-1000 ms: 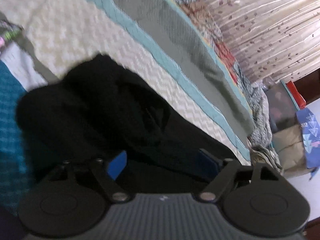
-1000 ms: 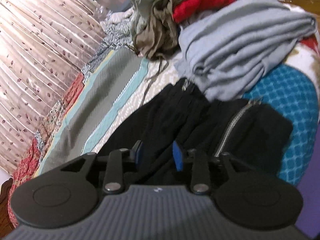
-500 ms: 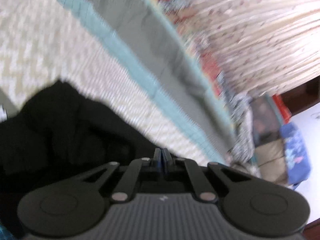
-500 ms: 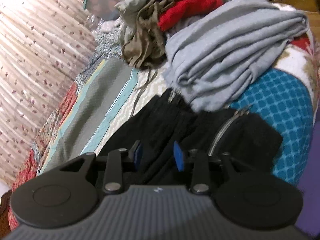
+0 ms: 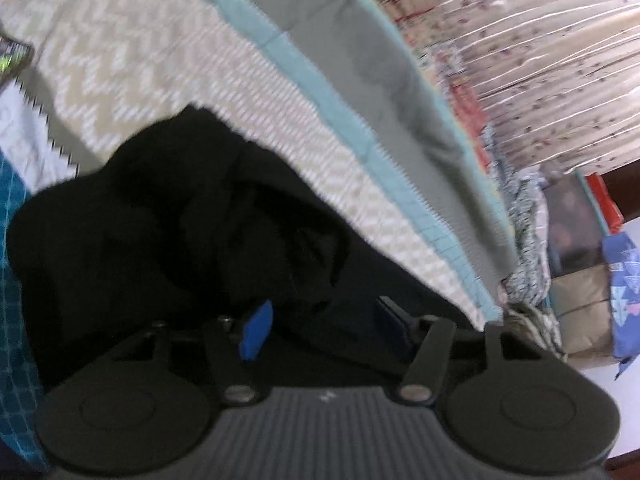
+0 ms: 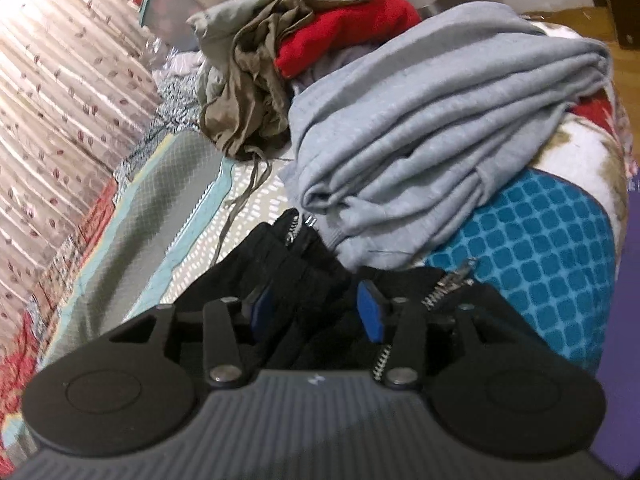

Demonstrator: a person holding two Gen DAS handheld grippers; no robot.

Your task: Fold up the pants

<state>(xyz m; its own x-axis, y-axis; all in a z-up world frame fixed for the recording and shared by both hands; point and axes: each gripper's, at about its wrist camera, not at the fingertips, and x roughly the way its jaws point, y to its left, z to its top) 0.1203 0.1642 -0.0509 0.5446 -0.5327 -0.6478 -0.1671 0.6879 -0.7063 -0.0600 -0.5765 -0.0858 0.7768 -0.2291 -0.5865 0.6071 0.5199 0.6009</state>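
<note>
The black pants [image 5: 192, 240] lie crumpled on the bed's chevron quilt [image 5: 140, 68]. My left gripper [image 5: 324, 328] is open just above the black cloth, its blue-padded fingers [image 5: 256, 332] wide apart. In the right wrist view the pants [image 6: 280, 264] show their silver zippers [image 6: 448, 288]. My right gripper [image 6: 316, 312] is open over the pants, with black cloth between and below the pads; it does not pinch it.
A folded grey garment [image 6: 432, 144] lies just beyond the pants, with a heap of olive and red clothes [image 6: 304, 40] behind it. A teal checked cloth [image 6: 540, 260] lies to the right. A floral curtain [image 5: 540, 40] runs along the bed's far side.
My left gripper was shut half a second ago and has opened again over the pants. My right gripper has opened a little wider and moved closer to the zippers.
</note>
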